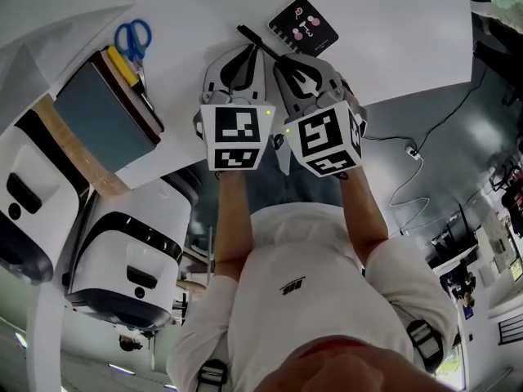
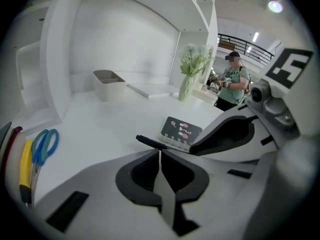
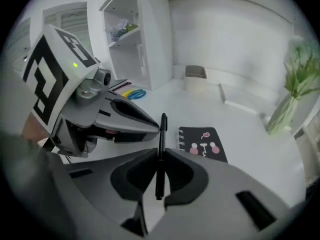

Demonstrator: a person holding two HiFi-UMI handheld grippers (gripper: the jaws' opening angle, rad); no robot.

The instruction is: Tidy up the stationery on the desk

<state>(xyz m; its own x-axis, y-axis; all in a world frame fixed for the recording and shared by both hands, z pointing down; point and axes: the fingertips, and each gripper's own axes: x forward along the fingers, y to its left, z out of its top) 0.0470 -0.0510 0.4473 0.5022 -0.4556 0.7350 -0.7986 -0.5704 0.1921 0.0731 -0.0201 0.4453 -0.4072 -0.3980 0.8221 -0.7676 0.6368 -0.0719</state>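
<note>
My right gripper (image 3: pixel 161 155) is shut on a black pen (image 3: pixel 162 134), which sticks out forward past the fingertips. In the head view the pen (image 1: pixel 255 37) points up-left from the right gripper (image 1: pixel 290 58), over the white desk (image 1: pixel 384 31). A small black spiral notebook (image 1: pixel 302 24) with pink drawings lies flat just beyond, also seen in the right gripper view as the notebook (image 3: pixel 204 144). My left gripper (image 1: pixel 243 54) sits close beside the right one, its jaws shut with nothing between them (image 2: pixel 160 153). The pen's tip (image 2: pixel 149 141) shows just ahead of them.
Blue scissors (image 1: pixel 133 37) and a yellow tool (image 1: pixel 122 64) lie at the desk's left by a dark-covered book (image 1: pixel 105 119). A white bin (image 2: pixel 109 83) and a vase of flowers (image 2: pixel 192 71) stand at the back. A person (image 2: pixel 232 84) stands in the distance. White shelves (image 3: pixel 127 39) rise on the left.
</note>
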